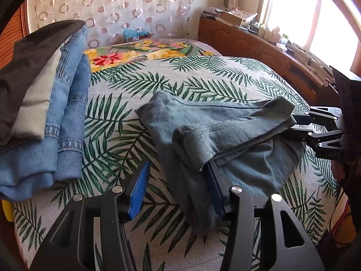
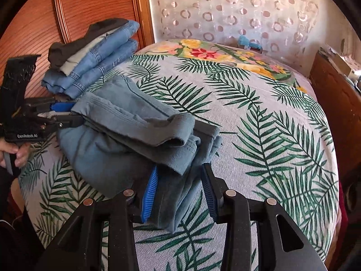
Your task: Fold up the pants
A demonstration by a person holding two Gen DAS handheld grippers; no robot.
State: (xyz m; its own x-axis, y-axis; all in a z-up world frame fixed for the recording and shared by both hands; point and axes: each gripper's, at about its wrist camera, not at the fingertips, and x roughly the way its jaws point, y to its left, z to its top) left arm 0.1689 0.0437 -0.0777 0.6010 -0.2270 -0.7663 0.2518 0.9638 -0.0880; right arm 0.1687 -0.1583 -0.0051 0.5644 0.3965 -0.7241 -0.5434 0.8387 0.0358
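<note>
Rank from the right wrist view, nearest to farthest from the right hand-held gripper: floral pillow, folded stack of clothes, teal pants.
From the right hand-held gripper:
1. teal pants: between its open fingers, centre-left on the bed.
2. folded stack of clothes: far left, by the wooden headboard.
3. floral pillow: top centre, at the far end of the bed, near the curtain.

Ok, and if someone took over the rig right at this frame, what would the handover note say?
Left gripper: open, one finger tucked under the pants' top fold, the other outside it.
Right gripper: open, fingers straddling the pants' other end, not clamped.
Pants: on the bed, folded into a loose, rumpled bundle, apart from the stack of folded clothes.
Done: main folds.
Left: probably slide the finger out, tidy the edges, perhaps move the pants onto the stack.
</note>
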